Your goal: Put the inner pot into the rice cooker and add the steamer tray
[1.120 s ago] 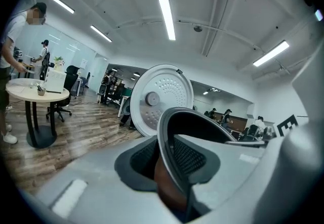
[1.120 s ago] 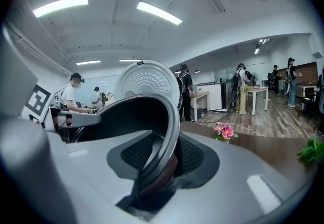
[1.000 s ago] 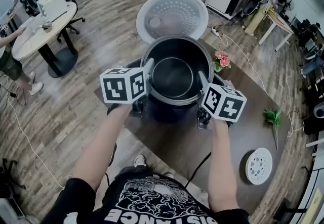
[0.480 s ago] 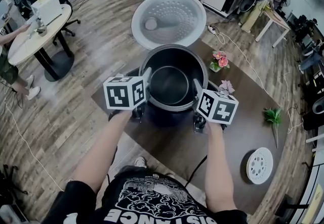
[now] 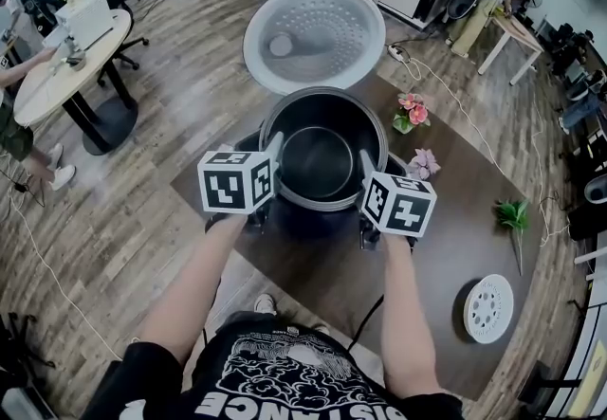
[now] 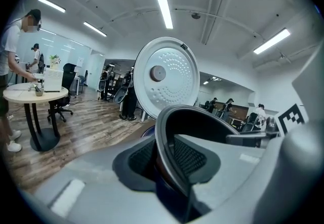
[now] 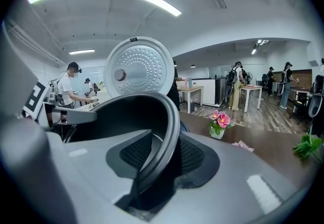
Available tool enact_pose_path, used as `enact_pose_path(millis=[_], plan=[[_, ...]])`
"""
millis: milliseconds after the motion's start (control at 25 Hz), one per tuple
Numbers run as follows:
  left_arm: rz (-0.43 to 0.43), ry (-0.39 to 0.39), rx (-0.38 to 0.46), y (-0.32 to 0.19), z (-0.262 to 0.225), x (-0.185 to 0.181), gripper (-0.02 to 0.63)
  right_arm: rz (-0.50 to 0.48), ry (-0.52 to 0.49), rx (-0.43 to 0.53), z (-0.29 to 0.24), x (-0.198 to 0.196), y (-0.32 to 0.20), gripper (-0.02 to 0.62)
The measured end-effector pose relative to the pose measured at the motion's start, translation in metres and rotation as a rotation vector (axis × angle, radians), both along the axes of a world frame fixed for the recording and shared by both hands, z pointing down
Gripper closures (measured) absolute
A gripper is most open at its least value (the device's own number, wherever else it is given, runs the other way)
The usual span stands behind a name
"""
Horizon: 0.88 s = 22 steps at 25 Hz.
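Note:
The dark inner pot [image 5: 322, 160] sits down in the dark rice cooker [image 5: 305, 222], whose white lid [image 5: 315, 36] stands open behind. My left gripper [image 5: 272, 151] is shut on the pot's left rim [image 6: 202, 116], which runs between its mesh pads [image 6: 192, 160]. My right gripper [image 5: 366, 165] grips the right rim [image 7: 157, 101]; its jaws have just been opening a little, with the rim still between the pads [image 7: 190, 157]. The white perforated steamer tray [image 5: 488, 308] lies flat on the brown table [image 5: 446, 219], at the right, away from both grippers.
A small pot of pink flowers [image 5: 413, 112] and a loose pink flower [image 5: 423, 163] lie right of the cooker, and a green sprig [image 5: 513, 216] farther right. The cooker's cord [image 5: 372, 306] hangs off the table's near edge. A round table [image 5: 66, 67] and a person stand at the left.
Both grippers have sunk with the inner pot, which now sits lower in the cooker body. The steamer tray has not moved.

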<state>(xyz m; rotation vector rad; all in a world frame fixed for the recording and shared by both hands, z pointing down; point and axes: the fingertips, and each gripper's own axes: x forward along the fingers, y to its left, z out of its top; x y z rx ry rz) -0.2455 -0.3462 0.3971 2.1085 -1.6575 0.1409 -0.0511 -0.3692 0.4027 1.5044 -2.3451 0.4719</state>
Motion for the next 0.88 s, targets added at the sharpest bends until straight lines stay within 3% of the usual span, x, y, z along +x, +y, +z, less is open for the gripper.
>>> enact_pose_path(millis=[880], plan=[[0.007, -0.142, -0.041, -0.007, 0.013, -0.001, 0.472, 0.023, 0.065, -0.040, 0.010, -0.002, -0.006, 0.436]])
